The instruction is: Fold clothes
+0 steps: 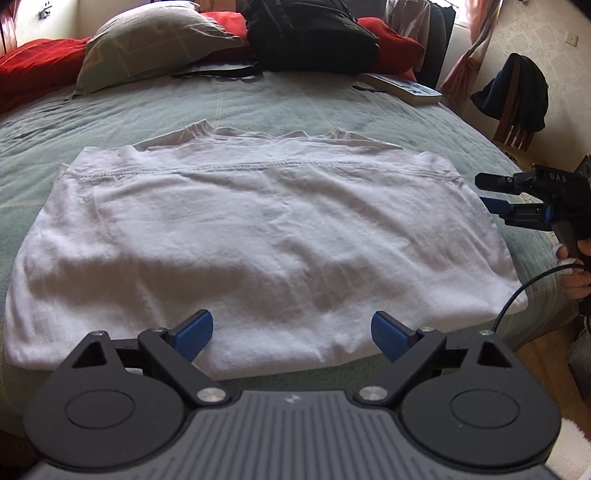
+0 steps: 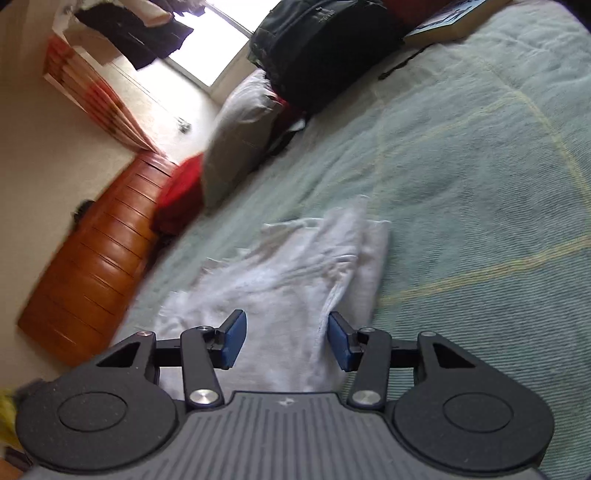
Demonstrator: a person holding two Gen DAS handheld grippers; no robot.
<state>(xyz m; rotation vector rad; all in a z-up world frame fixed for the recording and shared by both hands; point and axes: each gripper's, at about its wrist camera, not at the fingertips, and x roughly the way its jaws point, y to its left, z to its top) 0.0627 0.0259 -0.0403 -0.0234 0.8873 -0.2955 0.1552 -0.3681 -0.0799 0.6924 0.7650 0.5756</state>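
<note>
1. A white T-shirt (image 1: 258, 229) lies spread on a bed covered in a pale green bedspread (image 1: 258, 107), its hem folded up across the body so that the stitched seam runs side to side and the sleeves show beyond it. That looks like a first fold already made, with the side folds yet to come.

2. The left tool (image 1: 291, 336) hangs over the shirt's near edge, its blue pads spread wide with nothing between them, apparently free to take a fresh hold.

3. The right tool (image 2: 282, 339) sits at the shirt's side edge, rolled onto its side, jaws about half apart. Cloth lies in the gap, but the pads do not seem to press on it, so no grip is judged made. The roll suits sliding one finger under the edge.

4. The left wrist view alone shows the whole garment, the right tool (image 1: 491, 199) end-on beside it, and part of the person's hand (image 1: 576, 266) on its handle.

5. The right wrist view, blurred, alone shows the layered edge of the T-shirt (image 2: 295, 280) close up and a wooden headboard (image 2: 96, 258).

6. A black backpack (image 1: 310, 33), a grey pillow (image 1: 147, 40) and a book (image 1: 402, 88) sit at the bed's far end, well clear.
</note>
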